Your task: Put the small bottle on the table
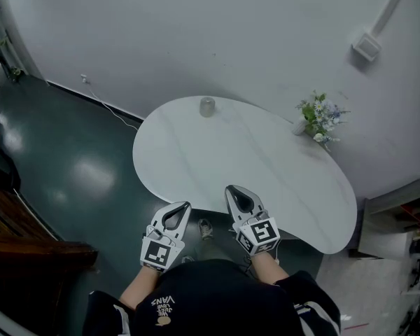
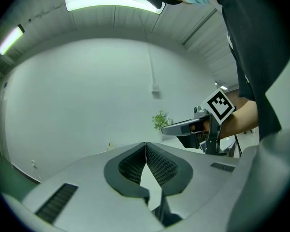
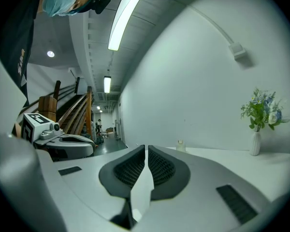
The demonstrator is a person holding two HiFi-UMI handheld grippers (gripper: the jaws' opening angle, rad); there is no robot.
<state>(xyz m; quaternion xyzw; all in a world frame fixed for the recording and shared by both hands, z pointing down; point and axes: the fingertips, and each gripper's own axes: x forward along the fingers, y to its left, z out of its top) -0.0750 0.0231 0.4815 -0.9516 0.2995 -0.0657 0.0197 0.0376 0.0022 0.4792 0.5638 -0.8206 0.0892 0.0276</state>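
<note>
Left tool (image 2: 146,143): jaws fully together, ribbed pads meeting along their length, nothing held. It is carried near level, just short of the near edge of the counter (image 1: 266,166), over the dark green floor (image 1: 77,166).

Right tool (image 3: 146,146): jaws closed to a hairline slit, nothing between them. In the head view its tips reach just over the counter's near edge. It sits close beside the left tool, slightly ahead of it. The two do not touch.

Small bottle (image 1: 207,106): upright on the counter at its far edge, near the white wall (image 1: 196,33). It is well apart from both tools and not in contact with either. In the right gripper view it shows just right of the jaw line, small and pale.

Other items: a white vase (image 1: 299,126) holding a bunch of flowers (image 1: 320,117) stands at the far right of the counter, against the wall and well apart from the bottle. A thin cable (image 1: 105,105) runs along the floor at the foot of the wall, to the left of the counter.
</note>
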